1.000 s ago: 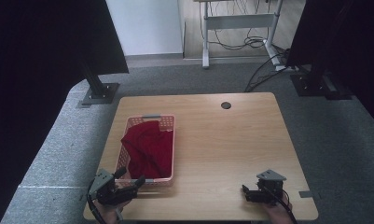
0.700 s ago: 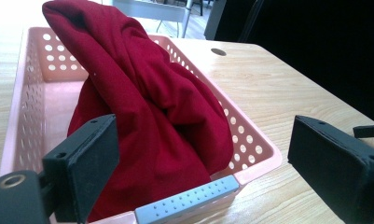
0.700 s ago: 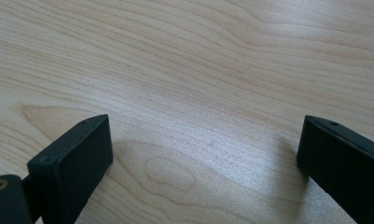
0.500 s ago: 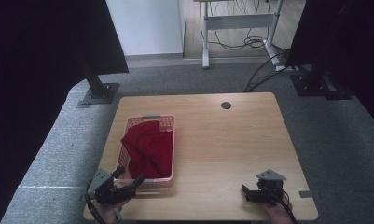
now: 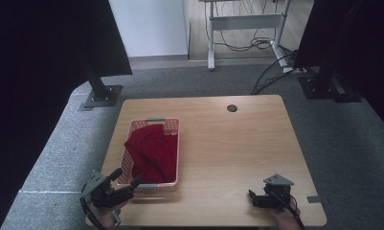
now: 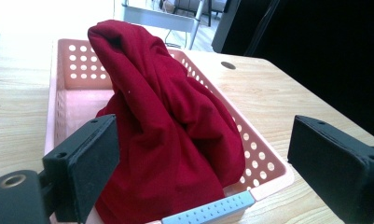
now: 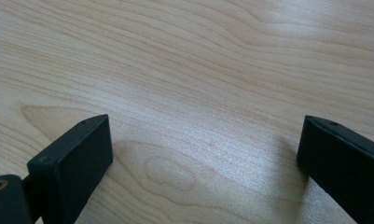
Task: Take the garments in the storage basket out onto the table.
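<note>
**Currently at the approach: cloth not yet gripped**

Nearest you, your left gripper (image 5: pixel 125 184) sits at the table's front left corner with its jaws spread wide, holding nothing. It faces the near end of the pink basket (image 5: pixel 172 143), just short of the grey handle strip (image 6: pixel 208 211) on the rim. Your right gripper (image 5: pixel 253 197) rests low over bare wood at the front right, jaws likewise apart and empty, well away from the basket.

Beyond the left jaws, the red cloth (image 6: pixel 166 135) lies bunched inside the basket, heaped above the rim and draped toward the far wall. The wooden table (image 5: pixel 237 153) beyond is bare apart from a round cable port (image 5: pixel 232 108) near its far edge.

Judgement: the step in hand is the reach for the cloth. Your next move calls for lifting the left gripper over the near rim, sinking the jaws astride a thick fold, and closing on fabric alone. Catching the perforated wall would drag the basket along.
</note>
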A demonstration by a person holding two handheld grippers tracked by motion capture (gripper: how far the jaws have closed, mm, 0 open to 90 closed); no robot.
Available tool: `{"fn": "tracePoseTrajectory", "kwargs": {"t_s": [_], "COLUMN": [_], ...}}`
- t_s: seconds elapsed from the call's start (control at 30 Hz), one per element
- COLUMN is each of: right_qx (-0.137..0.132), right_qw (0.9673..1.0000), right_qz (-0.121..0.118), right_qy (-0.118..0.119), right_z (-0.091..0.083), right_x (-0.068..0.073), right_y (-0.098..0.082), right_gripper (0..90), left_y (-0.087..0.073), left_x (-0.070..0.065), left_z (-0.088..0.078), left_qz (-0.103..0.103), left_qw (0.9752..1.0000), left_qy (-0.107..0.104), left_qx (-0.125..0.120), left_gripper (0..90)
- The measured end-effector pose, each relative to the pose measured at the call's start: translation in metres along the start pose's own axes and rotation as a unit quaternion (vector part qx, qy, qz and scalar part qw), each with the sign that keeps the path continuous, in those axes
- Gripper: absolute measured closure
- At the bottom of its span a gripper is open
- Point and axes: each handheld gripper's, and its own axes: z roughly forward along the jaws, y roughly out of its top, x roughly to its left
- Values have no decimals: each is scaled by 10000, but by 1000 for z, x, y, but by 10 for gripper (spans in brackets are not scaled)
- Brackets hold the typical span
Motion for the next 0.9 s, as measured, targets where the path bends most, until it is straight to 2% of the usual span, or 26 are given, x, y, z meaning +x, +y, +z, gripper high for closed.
{"fn": "tracePoseTrajectory", "kwargs": {"t_s": [0.9], "right_qx": [0], "right_qw": [10000], "right_qz": [1], "right_qy": [0], "right_z": [0], "right_x": [0], "right_y": [0], "right_gripper": [32], "left_y": [5], "left_x": [7], "left_z": [3], "left_qz": [-80], "left_qw": [9999], "left_qy": [109], "left_qx": [-48], "left_gripper": [90]}}
